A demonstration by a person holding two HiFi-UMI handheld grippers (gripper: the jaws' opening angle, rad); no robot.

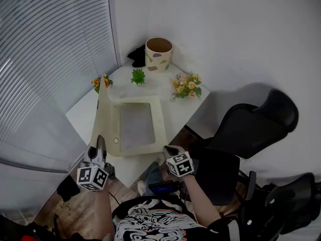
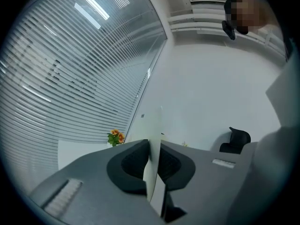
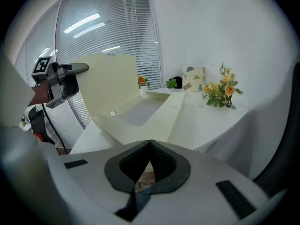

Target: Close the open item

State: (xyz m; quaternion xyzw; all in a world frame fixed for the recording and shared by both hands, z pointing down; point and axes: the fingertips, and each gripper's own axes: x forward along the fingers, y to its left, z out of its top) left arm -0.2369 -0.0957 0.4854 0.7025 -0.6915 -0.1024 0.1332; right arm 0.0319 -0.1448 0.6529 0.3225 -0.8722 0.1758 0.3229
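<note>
The left tool (image 1: 101, 143) grips the near edge of the upright lid (image 1: 102, 117), which must fall rightward onto the box (image 1: 159, 119). The right tool (image 1: 169, 150), shut and empty, hovers nearby.

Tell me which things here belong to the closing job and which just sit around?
Job: cream box, its raised lid, left gripper clamped on it.
Lying about: patterned pot, yellow flowers, green plant, black chair.

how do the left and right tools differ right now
The left tool is clamped on the cream box's raised lid; the right tool is shut on nothing. The left tool points level; the right tool tilts down toward the white table. Both are closed.
</note>
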